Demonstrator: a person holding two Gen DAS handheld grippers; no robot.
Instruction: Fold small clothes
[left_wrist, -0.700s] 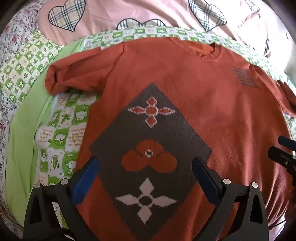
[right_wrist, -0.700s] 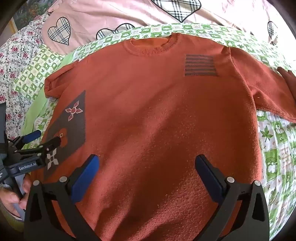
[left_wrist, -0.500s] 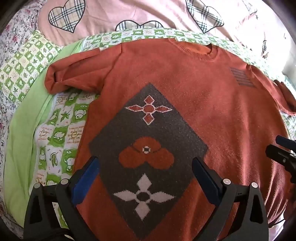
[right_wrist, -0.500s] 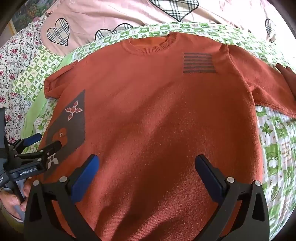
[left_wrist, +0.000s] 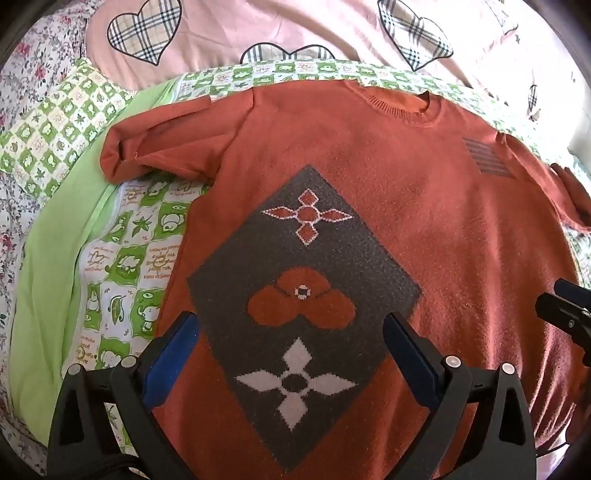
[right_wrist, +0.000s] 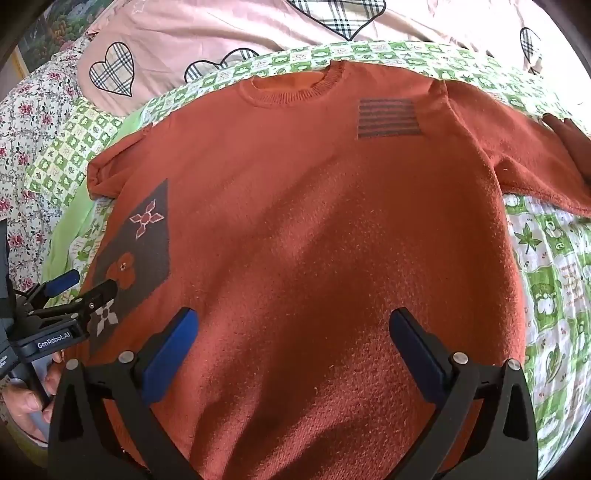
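An orange knit sweater (left_wrist: 369, 177) lies flat, front up, on a bed. It has a grey diamond patch (left_wrist: 303, 295) with flower motifs and a grey striped patch (right_wrist: 388, 118) on the chest. Its left sleeve (left_wrist: 162, 147) is bunched up; its right sleeve (right_wrist: 517, 147) stretches outward. My left gripper (left_wrist: 291, 328) is open and empty above the diamond patch. My right gripper (right_wrist: 291, 325) is open and empty above the sweater's lower middle. The left gripper also shows in the right wrist view (right_wrist: 79, 284), and the right gripper's tips show in the left wrist view (left_wrist: 565, 306).
A green-and-white checked quilt (left_wrist: 122, 258) lies under the sweater, with a plain light-green cloth (left_wrist: 48, 258) at its left. A pink cover with plaid hearts (left_wrist: 258, 29) lies beyond the collar. A floral sheet (right_wrist: 22, 147) is at the far left.
Both grippers have drawn slightly back and shifted over the sweater; the sweater itself has not moved. Both stay open.
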